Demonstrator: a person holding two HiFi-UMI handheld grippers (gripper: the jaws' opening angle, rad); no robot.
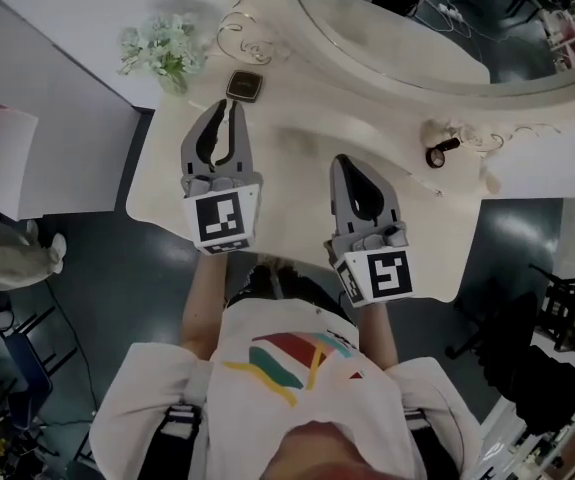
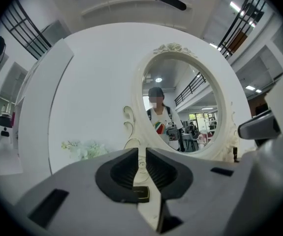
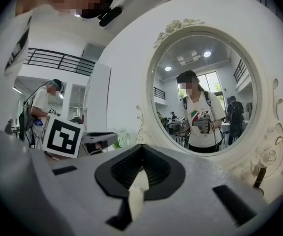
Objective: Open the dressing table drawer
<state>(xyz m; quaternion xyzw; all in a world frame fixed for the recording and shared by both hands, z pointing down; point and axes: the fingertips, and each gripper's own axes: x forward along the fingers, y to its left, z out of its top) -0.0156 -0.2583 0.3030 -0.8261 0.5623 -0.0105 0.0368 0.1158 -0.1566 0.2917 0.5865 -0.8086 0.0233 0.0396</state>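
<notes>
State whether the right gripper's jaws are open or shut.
Shut: the right gripper has its jaw tips meeting, nothing between them.

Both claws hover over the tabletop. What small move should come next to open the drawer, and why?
Probably lower the right gripper below the front edge of the dressing table. It and the left gripper sit shut above the table, pointing at the mirror, and no drawer front shows anywhere, so the handle likely lies lower.
</notes>
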